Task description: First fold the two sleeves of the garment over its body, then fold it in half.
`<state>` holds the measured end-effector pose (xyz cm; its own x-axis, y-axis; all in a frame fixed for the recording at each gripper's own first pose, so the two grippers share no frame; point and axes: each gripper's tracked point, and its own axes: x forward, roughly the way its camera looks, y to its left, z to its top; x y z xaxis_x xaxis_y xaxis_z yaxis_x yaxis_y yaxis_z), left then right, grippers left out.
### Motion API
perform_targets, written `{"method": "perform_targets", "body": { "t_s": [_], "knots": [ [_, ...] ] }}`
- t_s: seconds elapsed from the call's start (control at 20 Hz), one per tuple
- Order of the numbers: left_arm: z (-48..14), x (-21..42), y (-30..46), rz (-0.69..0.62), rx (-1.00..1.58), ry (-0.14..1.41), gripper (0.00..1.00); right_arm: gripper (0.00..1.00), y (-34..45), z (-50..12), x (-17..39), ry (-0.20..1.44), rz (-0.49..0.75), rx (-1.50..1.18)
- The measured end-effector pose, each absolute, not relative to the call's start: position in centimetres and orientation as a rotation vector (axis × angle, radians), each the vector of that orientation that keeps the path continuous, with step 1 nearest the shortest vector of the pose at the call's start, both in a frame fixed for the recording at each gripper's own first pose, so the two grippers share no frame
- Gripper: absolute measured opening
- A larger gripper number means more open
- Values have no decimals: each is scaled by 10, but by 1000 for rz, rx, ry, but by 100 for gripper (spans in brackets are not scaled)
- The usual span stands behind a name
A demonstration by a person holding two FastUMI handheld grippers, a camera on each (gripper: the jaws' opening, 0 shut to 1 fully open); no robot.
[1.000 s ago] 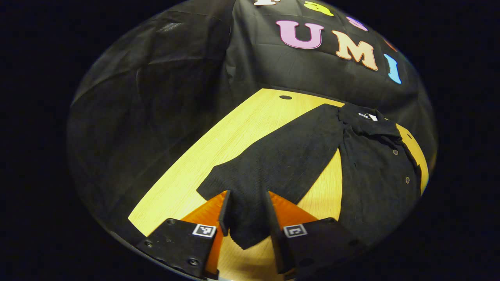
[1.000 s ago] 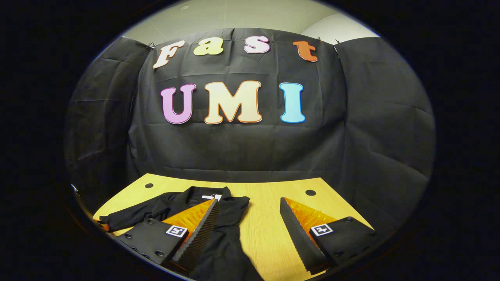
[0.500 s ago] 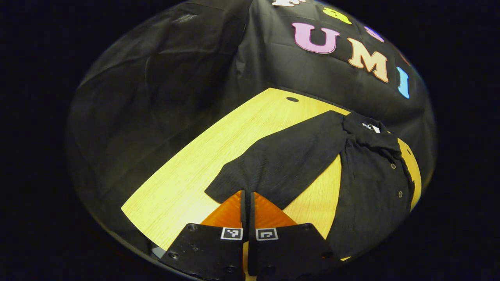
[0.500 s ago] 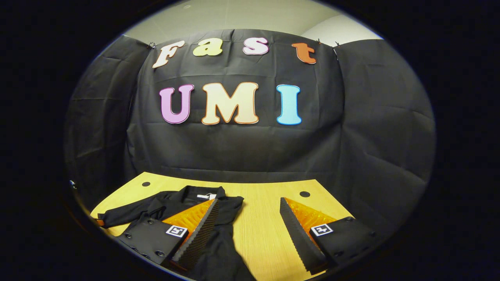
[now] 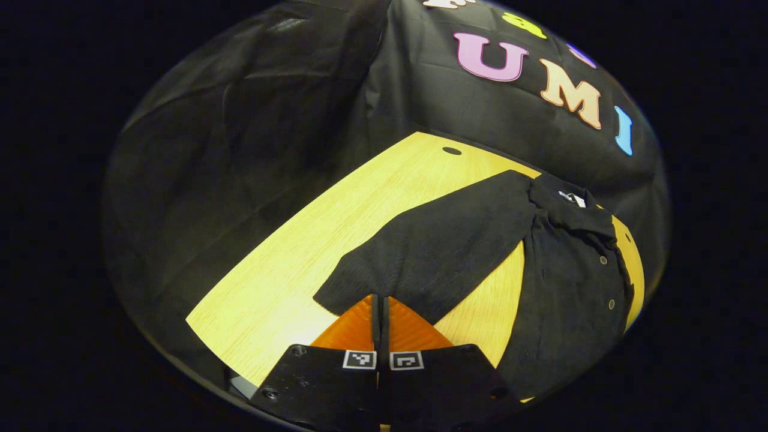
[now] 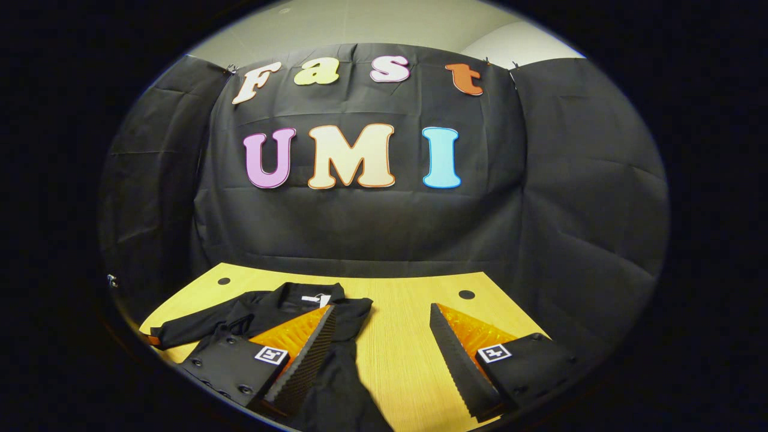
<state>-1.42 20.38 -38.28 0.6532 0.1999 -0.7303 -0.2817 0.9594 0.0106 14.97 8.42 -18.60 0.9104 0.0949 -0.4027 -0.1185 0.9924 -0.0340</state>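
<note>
A black button-front garment (image 5: 570, 288) lies flat on the wooden table (image 5: 288, 258), collar toward the back wall. One long sleeve (image 5: 444, 246) stretches out diagonally from the shoulder toward me. My left gripper (image 5: 380, 303) is shut on the cuff end of that sleeve, its orange fingers pressed together over the fabric. In the right gripper view, the garment (image 6: 282, 303) lies at the left of the table (image 6: 408, 312). The right gripper (image 6: 381, 309) hovers open above it, its left finger over the garment's body and its right finger over bare wood.
The table has small round holes near its back edge (image 5: 451, 150) (image 6: 466, 294). Black cloth walls close in the back and sides. Bare wood lies to the left of the sleeve and to the right of the garment.
The left gripper's fingers, open around the cuff a second ago, have closed on it. The right gripper has stayed open and almost still.
</note>
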Motion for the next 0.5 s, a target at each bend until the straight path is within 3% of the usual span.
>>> {"method": "perform_targets", "body": {
  "t_s": [0.5],
  "knots": [
    [-312, 51, 153, 189, -113, 664, 0, 99, 67, -198, 141, 437, 120, -57]
  ]
}}
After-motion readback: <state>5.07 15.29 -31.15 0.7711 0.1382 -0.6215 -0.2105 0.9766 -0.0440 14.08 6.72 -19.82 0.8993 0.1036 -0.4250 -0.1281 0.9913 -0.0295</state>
